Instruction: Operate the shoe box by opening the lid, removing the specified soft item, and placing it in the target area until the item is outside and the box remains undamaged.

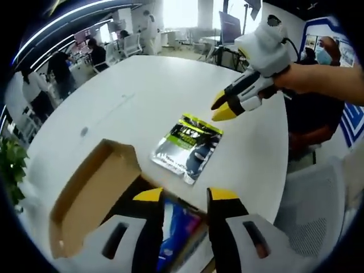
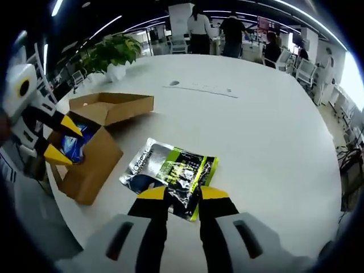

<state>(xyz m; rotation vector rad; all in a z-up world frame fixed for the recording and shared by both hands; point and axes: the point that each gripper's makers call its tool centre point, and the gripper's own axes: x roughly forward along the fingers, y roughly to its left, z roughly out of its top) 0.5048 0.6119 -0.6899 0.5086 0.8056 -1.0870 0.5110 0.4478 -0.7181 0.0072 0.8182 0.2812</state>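
A brown cardboard shoe box [image 1: 94, 196] stands open at the near edge of the white round table [image 1: 142, 91], its lid folded back. A blue soft item [image 1: 177, 227] lies inside it, seen between the fingers of my left gripper [image 1: 186, 195], which is open just above the box. A green-and-black soft packet [image 1: 187, 148] lies flat on the table beyond the box. My right gripper [image 1: 222, 109], held by a hand, hovers open just past the packet's far end. In the right gripper view the packet [image 2: 170, 169] lies right ahead of my right gripper [image 2: 183, 194], and the left gripper [image 2: 60, 139] hangs over the box [image 2: 94, 165].
A potted plant [image 2: 114, 50] stands at the table's far edge beyond the box. Several people and office chairs [image 2: 304, 68] are around the room behind the table. A person's dark torso [image 1: 310, 114] is close to the table's right side.
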